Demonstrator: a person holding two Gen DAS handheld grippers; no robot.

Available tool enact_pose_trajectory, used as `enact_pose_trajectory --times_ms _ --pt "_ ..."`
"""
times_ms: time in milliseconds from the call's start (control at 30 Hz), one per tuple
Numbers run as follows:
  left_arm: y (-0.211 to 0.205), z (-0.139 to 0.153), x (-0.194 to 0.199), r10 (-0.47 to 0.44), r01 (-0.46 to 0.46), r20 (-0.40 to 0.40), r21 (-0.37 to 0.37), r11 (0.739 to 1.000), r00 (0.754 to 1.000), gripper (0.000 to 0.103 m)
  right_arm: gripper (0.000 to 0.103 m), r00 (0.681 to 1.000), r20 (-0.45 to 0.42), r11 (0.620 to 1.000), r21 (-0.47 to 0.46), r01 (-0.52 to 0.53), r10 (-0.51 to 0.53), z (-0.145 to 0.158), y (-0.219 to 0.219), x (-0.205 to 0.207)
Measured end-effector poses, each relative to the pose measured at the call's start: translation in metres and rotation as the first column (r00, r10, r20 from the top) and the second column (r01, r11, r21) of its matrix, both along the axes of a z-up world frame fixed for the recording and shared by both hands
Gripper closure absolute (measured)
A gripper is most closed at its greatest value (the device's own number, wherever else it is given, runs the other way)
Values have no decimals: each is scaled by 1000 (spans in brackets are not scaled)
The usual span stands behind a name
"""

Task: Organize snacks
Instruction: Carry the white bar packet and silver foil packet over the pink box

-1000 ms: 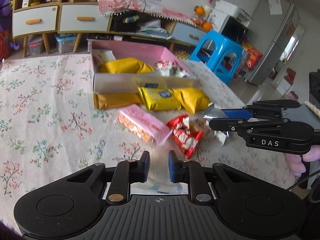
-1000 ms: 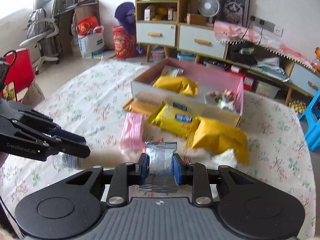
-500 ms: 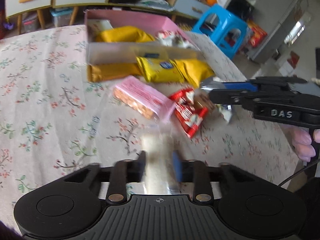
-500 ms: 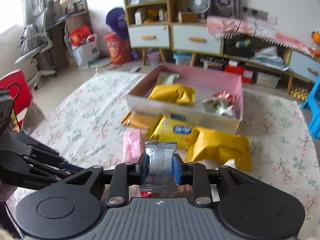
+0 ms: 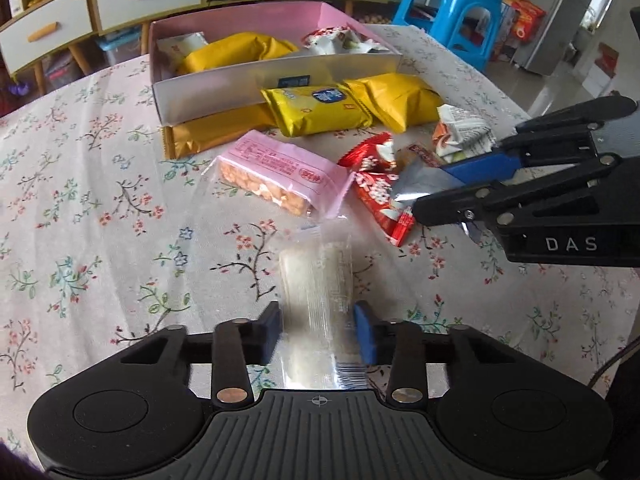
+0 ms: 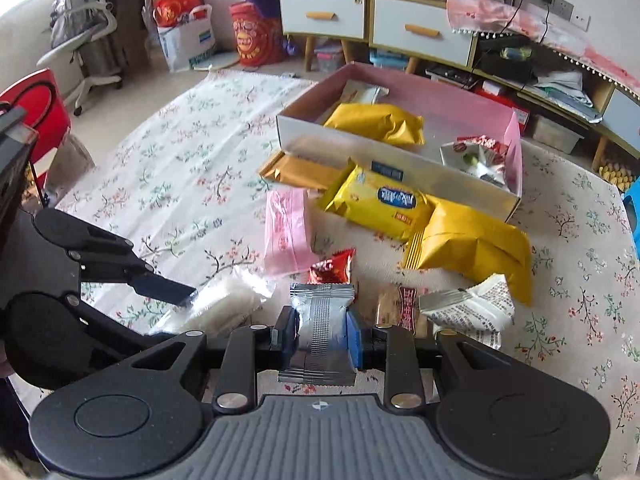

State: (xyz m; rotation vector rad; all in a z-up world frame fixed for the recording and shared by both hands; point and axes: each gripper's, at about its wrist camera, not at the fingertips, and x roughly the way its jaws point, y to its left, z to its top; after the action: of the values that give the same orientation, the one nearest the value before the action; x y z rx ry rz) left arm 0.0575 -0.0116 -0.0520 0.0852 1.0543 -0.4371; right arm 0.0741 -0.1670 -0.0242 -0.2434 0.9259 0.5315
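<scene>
A clear packet with a white rice cake lies on the flowered tablecloth. My left gripper straddles it, its jaws closing, and the blue pads touch the wrapper's sides. My right gripper is shut on a silver foil packet and hovers just right of the loose snacks; the left wrist view shows it at the right. The pink box at the back holds a yellow packet and some small wrapped ones. Loose before it lie a pink packet, a red packet and yellow packets.
A crumpled white wrapper and a small brown snack lie beside my right gripper. A flat gold packet lies against the box's front. A blue stool stands past the table's far right, with cabinets behind.
My left gripper opened from shut, tipped down and came over the clear packet, which now sits between its jaws. The right gripper shifted slightly toward the snacks, still holding the silver packet.
</scene>
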Motion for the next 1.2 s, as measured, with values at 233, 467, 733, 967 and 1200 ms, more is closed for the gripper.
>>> enact_pose_trajectory --times_ms 233,467,733,967,1200 --pt "7 9 2 28 -28 1 -38 999 1000 86 87 1000 -1 1000 -4 17 -17 4 -2 4" --pt "14 17 7 58 -57 3 -58 997 998 89 87 999 30 999 24 34 -35 18 -2 10" --pt "24 36 12 95 -91 30 -102 991 995 89 87 995 69 993 99 71 -78 41 -8 30" --pt "36 53 25 146 -137 50 -150 979 988 89 87 986 44 966 215 145 -158 53 -18 60" --pt "41 73 47 195 -173 95 -203 964 976 89 87 976 -4 933 292 211 -219 44 -28 86"
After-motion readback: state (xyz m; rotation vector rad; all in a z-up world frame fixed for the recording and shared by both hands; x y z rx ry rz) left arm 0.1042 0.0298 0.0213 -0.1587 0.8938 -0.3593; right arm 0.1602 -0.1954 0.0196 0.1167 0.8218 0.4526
